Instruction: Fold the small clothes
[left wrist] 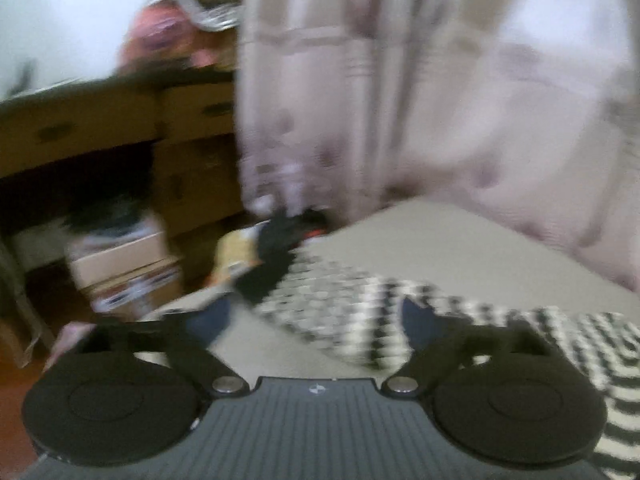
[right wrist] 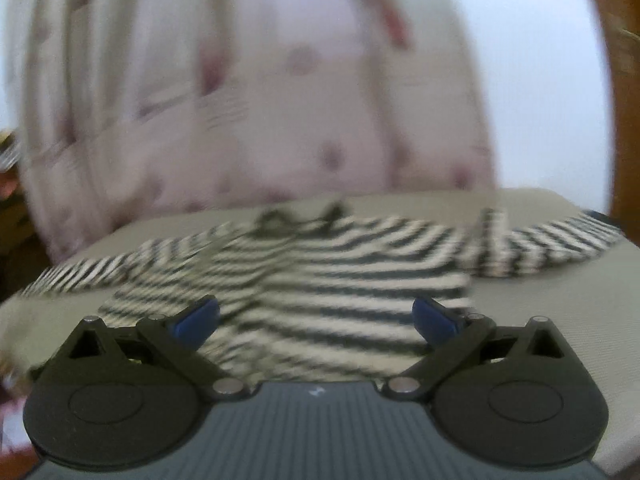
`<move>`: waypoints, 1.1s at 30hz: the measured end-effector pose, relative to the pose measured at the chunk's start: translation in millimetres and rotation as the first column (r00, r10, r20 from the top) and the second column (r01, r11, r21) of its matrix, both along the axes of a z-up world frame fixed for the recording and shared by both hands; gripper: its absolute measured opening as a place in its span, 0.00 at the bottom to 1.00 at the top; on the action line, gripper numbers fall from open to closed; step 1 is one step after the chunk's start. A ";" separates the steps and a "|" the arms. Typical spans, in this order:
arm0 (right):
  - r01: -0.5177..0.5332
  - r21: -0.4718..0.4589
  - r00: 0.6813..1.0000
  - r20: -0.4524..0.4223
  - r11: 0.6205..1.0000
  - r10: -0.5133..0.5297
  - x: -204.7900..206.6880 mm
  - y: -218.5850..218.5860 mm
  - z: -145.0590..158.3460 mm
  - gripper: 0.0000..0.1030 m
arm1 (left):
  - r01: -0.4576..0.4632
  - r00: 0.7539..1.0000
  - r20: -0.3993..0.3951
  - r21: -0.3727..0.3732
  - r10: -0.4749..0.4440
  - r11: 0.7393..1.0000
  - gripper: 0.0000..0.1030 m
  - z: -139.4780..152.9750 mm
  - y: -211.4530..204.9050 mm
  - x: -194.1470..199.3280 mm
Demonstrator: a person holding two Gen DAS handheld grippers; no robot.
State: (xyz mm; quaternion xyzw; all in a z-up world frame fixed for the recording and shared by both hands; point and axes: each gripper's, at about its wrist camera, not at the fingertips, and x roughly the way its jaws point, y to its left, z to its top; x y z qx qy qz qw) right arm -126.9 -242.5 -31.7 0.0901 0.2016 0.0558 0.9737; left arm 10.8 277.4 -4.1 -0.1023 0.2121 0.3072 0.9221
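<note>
A striped shirt [right wrist: 320, 276] lies spread on the beige surface [right wrist: 540, 312]. Both the left gripper [left wrist: 316, 320] and the right gripper [right wrist: 316, 320] stand apart, holding nothing. Cardboard boxes [left wrist: 124, 268] are too blurred to show contents.

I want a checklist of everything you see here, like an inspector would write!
Surface: beige table, mostly bare.
Job's things: striped top spread flat, sleeves out to both sides.
Clutter: cardboard boxes and dark items on the floor, blurred.
Grippers: left gripper open above a sleeve; right gripper open over the hem; neither holds anything.
Cables: nothing seen.
Surroundings: flowered curtain, wooden desk.
</note>
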 end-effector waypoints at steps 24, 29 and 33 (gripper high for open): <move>0.585 0.395 0.809 -0.356 0.709 -0.468 181.5 -419.6 -75.7 0.61 | 0.148 0.982 -0.150 0.255 -0.112 0.955 1.00 -61.0 -97.0 76.5; 0.594 0.335 0.796 -0.375 0.732 -0.475 219.2 -435.3 -79.4 0.62 | 0.144 0.981 -0.164 0.254 -0.104 0.956 1.00 -63.3 -92.7 77.3; 0.596 0.189 0.773 -0.397 0.780 -0.494 243.6 -425.7 -84.1 0.44 | 0.120 0.979 -0.189 0.234 -0.076 0.965 1.00 -67.1 -92.1 85.2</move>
